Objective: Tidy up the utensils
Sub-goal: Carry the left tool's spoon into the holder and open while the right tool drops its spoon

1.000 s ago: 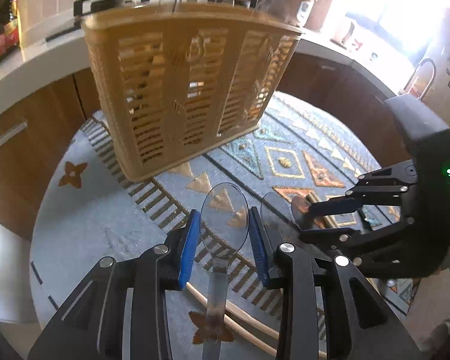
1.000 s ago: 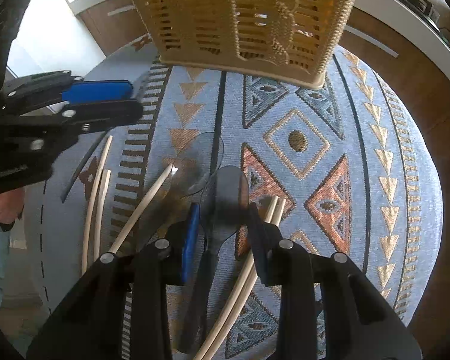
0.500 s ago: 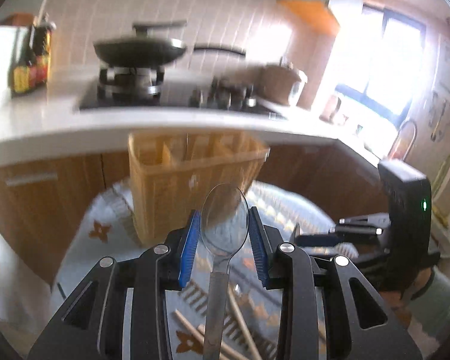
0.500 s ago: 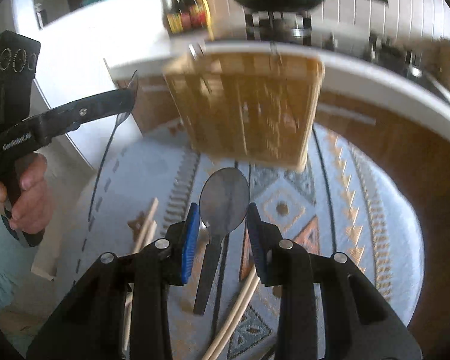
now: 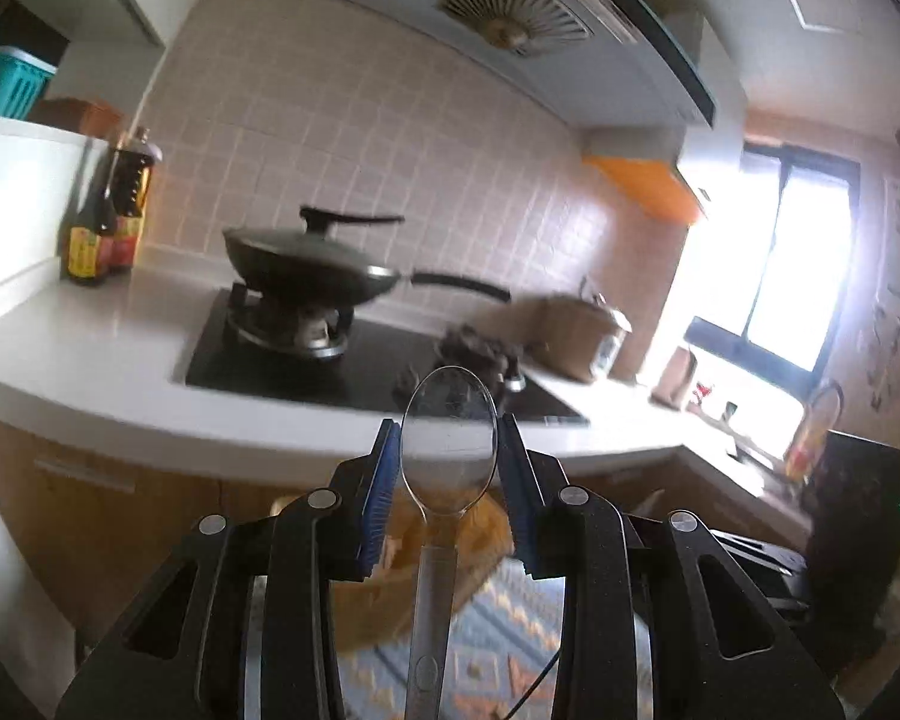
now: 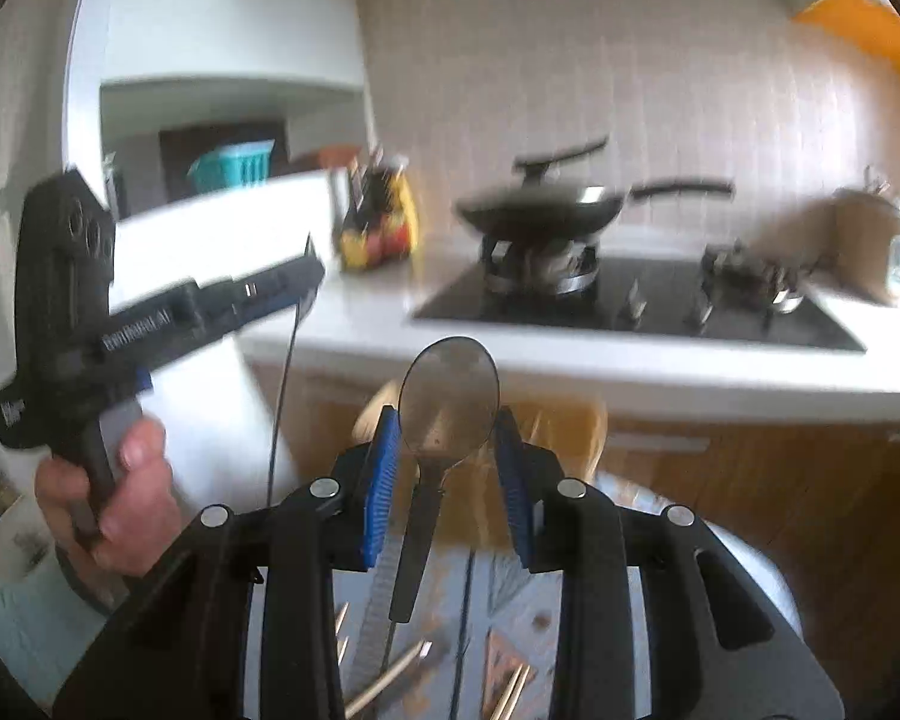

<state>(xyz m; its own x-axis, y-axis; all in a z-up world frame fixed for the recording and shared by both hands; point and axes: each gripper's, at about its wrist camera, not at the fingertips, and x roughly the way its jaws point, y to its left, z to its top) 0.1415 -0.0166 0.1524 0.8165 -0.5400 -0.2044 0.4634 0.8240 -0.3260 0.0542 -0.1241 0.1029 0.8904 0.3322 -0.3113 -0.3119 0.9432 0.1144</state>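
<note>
Left gripper (image 5: pixel 449 468): your fingers clamp the clear spoon (image 5: pixel 448 441) by its bowl, centre frame | right gripper (image 6: pixel 448 462): clamps the dark spoon (image 6: pixel 447 402) likewise, handle hanging free | basket (image 6: pixel 570 426) low centre, behind fingers – probably their destination.

Patterned round table (image 6: pixel 510 654), wooden chopsticks (image 6: pixel 384 678) lying on it

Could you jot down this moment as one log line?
left gripper: shut on clear plastic spoon | right gripper: shut on dark plastic spoon | woven basket: below
</note>
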